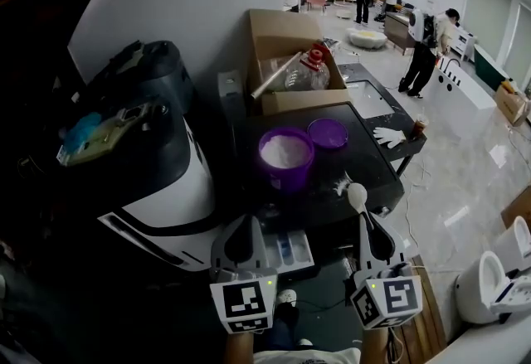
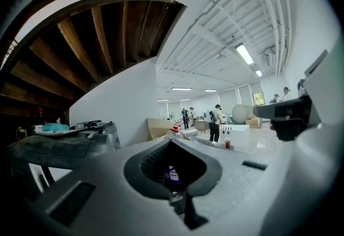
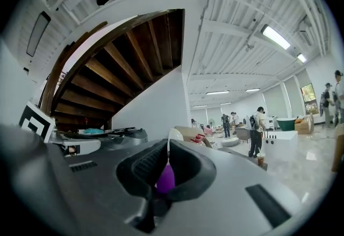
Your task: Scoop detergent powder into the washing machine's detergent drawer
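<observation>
Two grippers: low in the head view, side by side, pointing forward (marker cubes nearest the person).
Left gripper (image 1: pixel 246 223): jaws together, nothing plainly held, over detergent drawer (image 1: pixel 299 251).
Right gripper (image 1: pixel 366 221): clamped on spoon (image 1: pixel 358 196), bowl forward.
Powder tub (image 1: pixel 286 157): just left of spoon.

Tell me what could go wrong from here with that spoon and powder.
1. The spoon, pinched by its handle in the right gripper, could twist and drop any powder it carries; spilled powder already lies at the table edge.
2. The detergent drawer is a small target below the table, so powder might miss it.
3. The open purple bowl stands near and could be knocked.
</observation>
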